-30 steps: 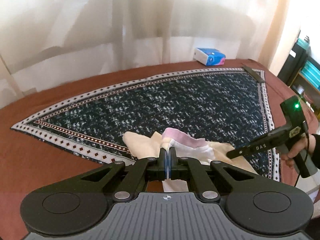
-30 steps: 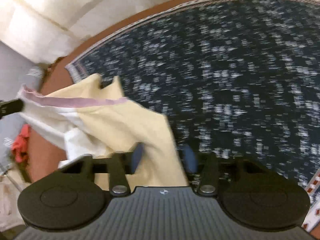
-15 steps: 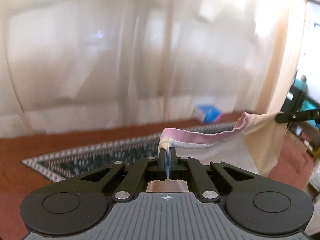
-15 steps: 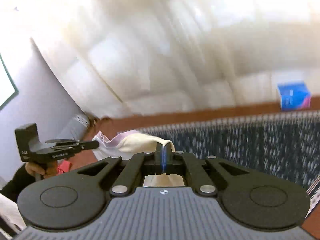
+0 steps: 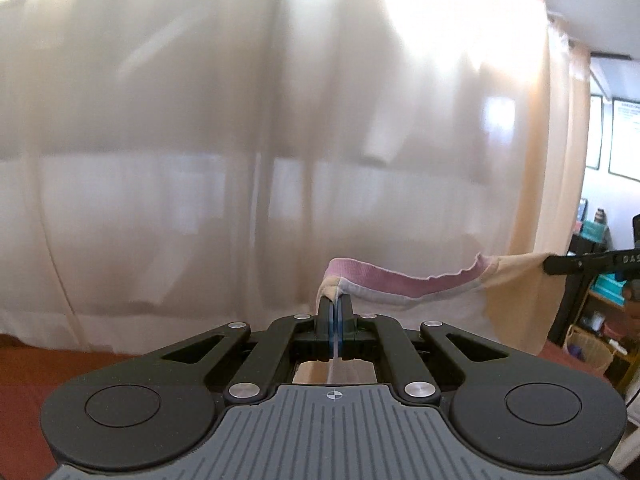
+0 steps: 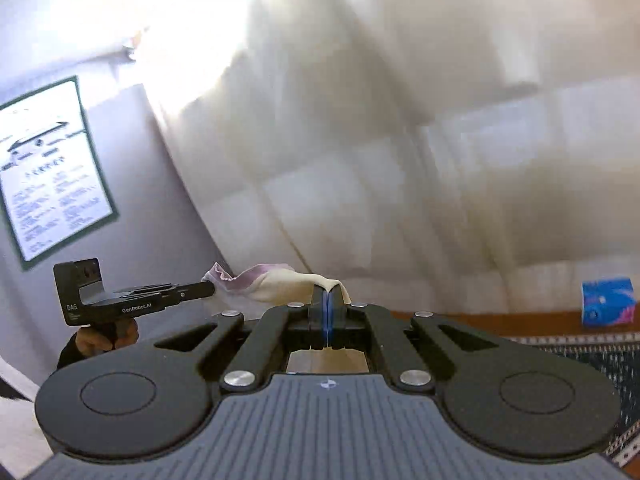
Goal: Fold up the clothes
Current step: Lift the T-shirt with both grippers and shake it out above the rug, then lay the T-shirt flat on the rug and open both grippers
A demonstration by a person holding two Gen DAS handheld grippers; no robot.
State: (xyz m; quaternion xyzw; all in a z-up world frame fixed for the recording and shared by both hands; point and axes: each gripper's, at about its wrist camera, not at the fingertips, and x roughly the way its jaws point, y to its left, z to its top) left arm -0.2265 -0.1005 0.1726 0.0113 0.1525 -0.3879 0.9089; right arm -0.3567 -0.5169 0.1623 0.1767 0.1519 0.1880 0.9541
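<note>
Left wrist view: the left claw (image 5: 335,307) at lower centre is clenched on one corner of a cream garment with a pink waistband (image 5: 404,284). The band runs rightward to the right claw (image 5: 554,265) at the right edge, which pinches the other corner. The cloth hangs in the air between them, sagging a little, its cream body dropping toward the lower right. Behind it is a sheer white curtain (image 5: 200,140); a strip of brown surface (image 5: 60,356) shows at lower left.

Right wrist view: the right claw (image 6: 327,307) at centre is clamped on cream fabric, and the garment (image 6: 280,282) stretches left to the left claw (image 6: 206,289), held by a hand (image 6: 100,338). A patterned dark cloth (image 6: 600,356) lies at lower right, with a blue box (image 6: 607,301) beyond it.

As for progress, the garment is lifted and spread by its waistband, and no fold shows in it. It must yet be laid down flat and folded.
</note>
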